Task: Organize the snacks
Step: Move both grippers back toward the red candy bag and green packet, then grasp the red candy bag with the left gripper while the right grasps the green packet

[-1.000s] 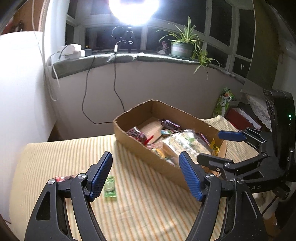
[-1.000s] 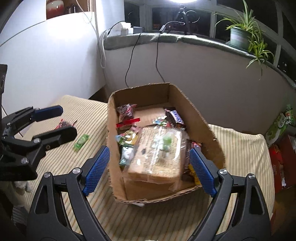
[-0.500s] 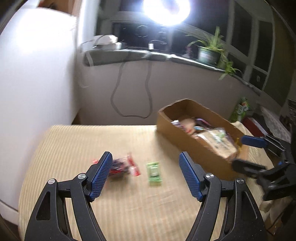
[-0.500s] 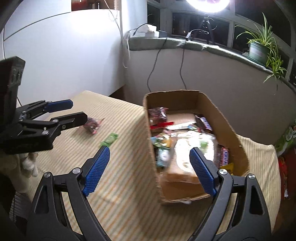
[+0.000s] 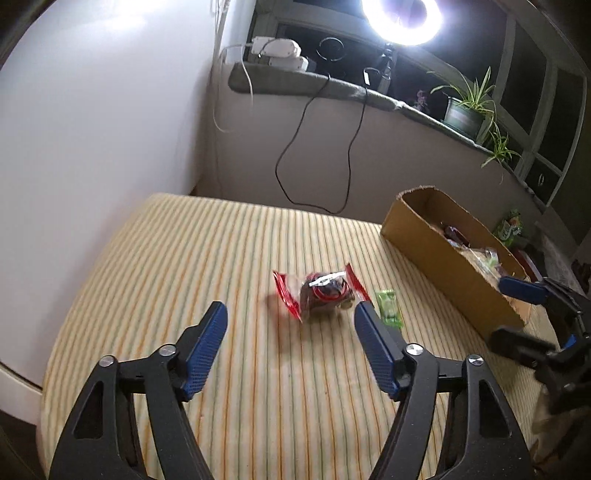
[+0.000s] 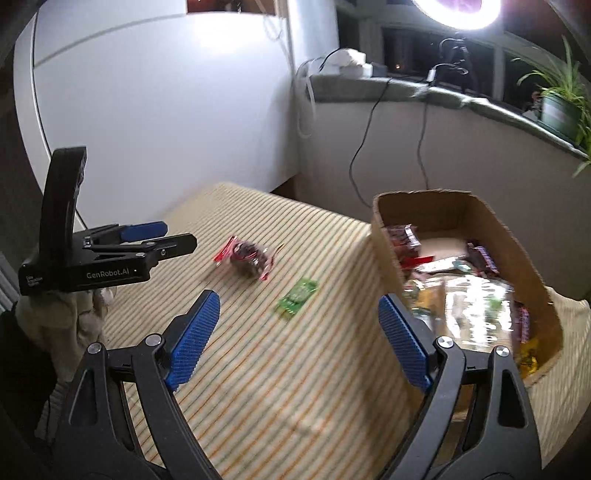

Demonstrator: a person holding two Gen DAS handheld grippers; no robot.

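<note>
We see a striped yellow cloth-covered table point(image 5: 229, 266) set against a plain white wall point(image 5: 92, 122) on the left. Behind it runs a low pale wall topped by a grey padded window ledge point(image 5: 295, 83), with dark window panes point(image 5: 532, 62) above. A bright ring light point(image 5: 402, 18) glares from the ledge. Black cables point(image 5: 295, 147) hang down the low wall, and a green potted spider plant point(image 5: 465, 107) stands on the ledge at the right.

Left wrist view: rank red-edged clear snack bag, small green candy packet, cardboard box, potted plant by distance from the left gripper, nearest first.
1. Small green candy packet, just beyond the left gripper's right finger.
2. Red-edged clear snack bag, ahead between the fingers; too close to call against the first.
3. Cardboard box, right.
4. Potted plant, on the far windowsill.
</note>
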